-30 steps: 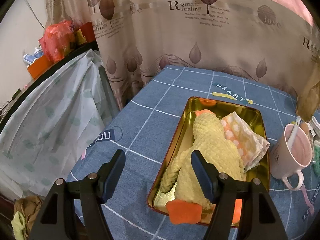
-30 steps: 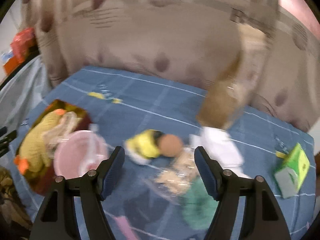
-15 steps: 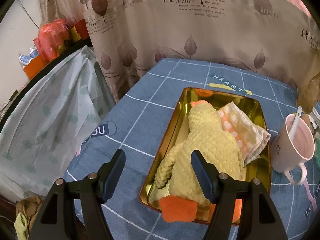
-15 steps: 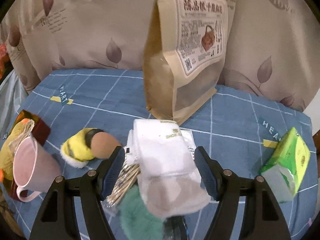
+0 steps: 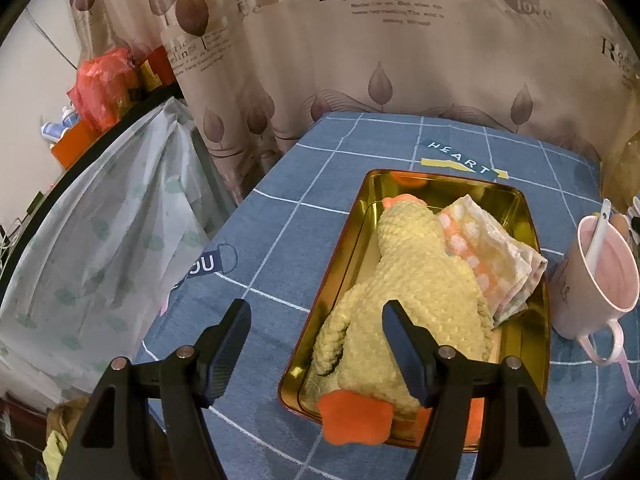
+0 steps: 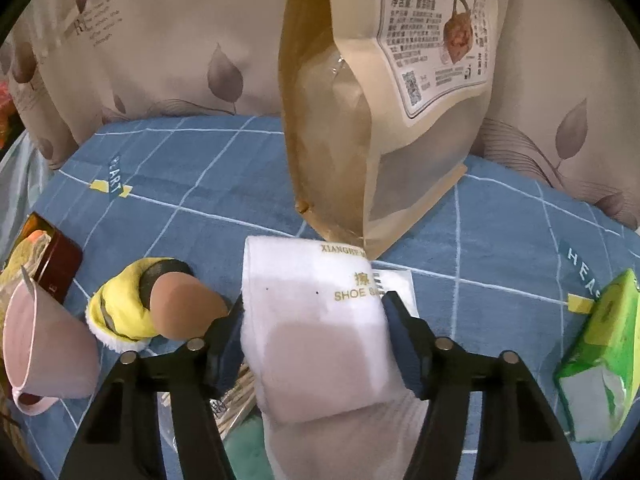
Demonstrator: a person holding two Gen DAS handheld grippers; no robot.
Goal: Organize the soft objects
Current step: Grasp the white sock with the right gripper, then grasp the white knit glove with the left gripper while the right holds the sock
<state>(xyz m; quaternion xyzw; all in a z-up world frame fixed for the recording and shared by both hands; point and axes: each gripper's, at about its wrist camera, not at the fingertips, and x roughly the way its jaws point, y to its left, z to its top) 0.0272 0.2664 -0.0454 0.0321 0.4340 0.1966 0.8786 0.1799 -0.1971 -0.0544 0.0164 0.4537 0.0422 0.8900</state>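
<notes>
A white folded shoe cloth (image 6: pixel 316 320) lies on the blue tablecloth between the fingers of my right gripper (image 6: pixel 314 308). Its jaws are closing; the pads flank the cloth's edges without visibly squeezing it. A yellow bee plush (image 6: pixel 124 304) with a brown ball (image 6: pixel 180 308) lies just left of it. In the left wrist view a gold tray (image 5: pixel 344 248) holds a yellow knitted duck (image 5: pixel 416 280) and a checked orange cloth (image 5: pixel 484 248). My left gripper (image 5: pixel 316 312) hovers open above the tray's near left edge, holding nothing.
A tall kraft pouch (image 6: pixel 360 120) stands right behind the white cloth. A pink mug (image 6: pixel 44 344) with a spoon sits between tray and bee. A green tissue pack (image 6: pixel 600 360) lies at the right. A green furry item (image 6: pixel 244 448) and a clear packet (image 6: pixel 236 396) lie under the cloth's near end.
The right gripper swung over and sank toward the white cloth, which now sits between its fingers. The left gripper has barely shifted over the tray.
</notes>
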